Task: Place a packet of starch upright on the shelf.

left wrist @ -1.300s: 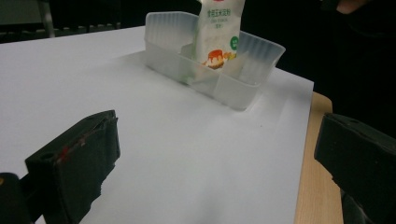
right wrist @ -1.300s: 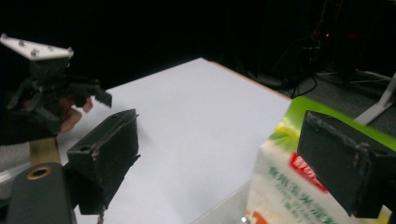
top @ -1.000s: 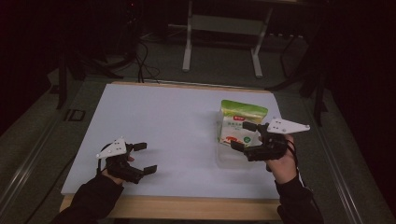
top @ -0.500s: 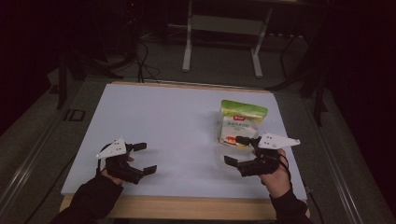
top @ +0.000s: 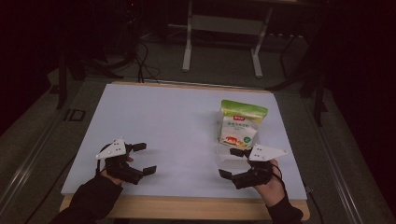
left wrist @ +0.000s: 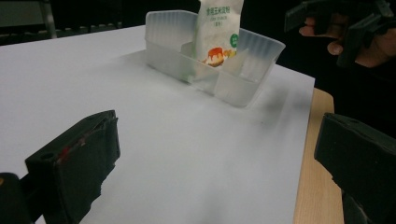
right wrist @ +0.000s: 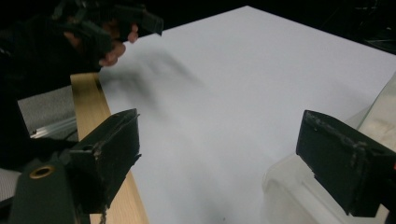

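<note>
White desk [top: 177, 126] with a wooden front edge, dark room behind

Left gripper [top: 140, 158] low at the near left of the desk, jaws spread wide, nothing between them — same in the left gripper view, both black jaws far apart over bare white surface. Left hand [top: 114, 170] around its body, dark sleeve [top: 88, 200] coming in from the bottom

Right gripper [top: 231, 163] at the near right, jaws also spread, empty, just in front of a clear plastic tray [left wrist: 261, 51]. In the right gripper view, one jaw over the wooden edge, the other beside the tray's rounded corner [right wrist: 289, 186]; touching or not — cannot tell. Right hand [top: 268, 179] behind it, grey plate on top

Tray on the right half of the desk, hard to make out from the high view. Inside it a pouch [top: 240, 126], white with a green top and a small food picture, standing upright against an inner divider in the left gripper view [left wrist: 217, 32]

Grippers well apart, pouch nearer the right one. Metal frame legs [top: 222, 46] on the floor beyond the desk, cables [top: 140, 60] to their left
</note>
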{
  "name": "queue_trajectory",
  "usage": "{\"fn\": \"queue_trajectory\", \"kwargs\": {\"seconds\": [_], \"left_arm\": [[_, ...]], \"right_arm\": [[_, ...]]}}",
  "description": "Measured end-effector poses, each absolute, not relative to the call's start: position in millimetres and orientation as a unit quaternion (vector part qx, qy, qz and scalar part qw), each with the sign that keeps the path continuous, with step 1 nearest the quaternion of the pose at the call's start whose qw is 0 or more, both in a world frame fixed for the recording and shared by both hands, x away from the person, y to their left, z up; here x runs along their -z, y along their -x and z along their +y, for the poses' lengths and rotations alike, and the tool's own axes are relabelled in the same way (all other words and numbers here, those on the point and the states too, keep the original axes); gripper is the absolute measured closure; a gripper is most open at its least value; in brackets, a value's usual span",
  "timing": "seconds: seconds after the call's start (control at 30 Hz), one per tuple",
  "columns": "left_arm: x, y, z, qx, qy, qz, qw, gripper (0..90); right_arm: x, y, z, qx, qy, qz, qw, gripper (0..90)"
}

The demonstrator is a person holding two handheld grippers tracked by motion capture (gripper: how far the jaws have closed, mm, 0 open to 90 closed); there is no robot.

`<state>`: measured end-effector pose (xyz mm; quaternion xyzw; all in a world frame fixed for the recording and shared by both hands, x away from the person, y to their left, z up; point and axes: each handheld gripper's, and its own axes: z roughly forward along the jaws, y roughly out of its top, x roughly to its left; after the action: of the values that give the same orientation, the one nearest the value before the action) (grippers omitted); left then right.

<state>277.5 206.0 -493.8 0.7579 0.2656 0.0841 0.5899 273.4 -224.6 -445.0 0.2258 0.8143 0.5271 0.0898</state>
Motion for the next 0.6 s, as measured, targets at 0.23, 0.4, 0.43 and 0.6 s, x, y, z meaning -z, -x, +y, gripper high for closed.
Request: {"fn": "queue_trajectory", "kwargs": {"seconds": [0.23,0.4,0.43,0.6], "left_arm": [[494.2,-277.4,205.8,-0.085,-0.759,0.265,0.588,0.8],[493.7,-277.2,205.8,-0.085,-0.76,0.263,0.588,0.8],[493.8,-277.2,205.7,-0.085,-0.76,0.263,0.588,0.8],[494.1,-276.8,205.2,-0.086,-0.762,0.263,0.586,0.8]], "right_arm": [[455.1,-266.2,-224.8,-0.513,-0.22,0.824,0.101,12.8],[460.7,-261.7,-228.0,-0.513,-0.228,0.822,0.098,12.6],[461.6,-260.5,-229.1,-0.511,-0.23,0.822,0.099,12.6],[463.6,-257.0,-234.1,-0.512,-0.237,0.819,0.11,12.6]]}}
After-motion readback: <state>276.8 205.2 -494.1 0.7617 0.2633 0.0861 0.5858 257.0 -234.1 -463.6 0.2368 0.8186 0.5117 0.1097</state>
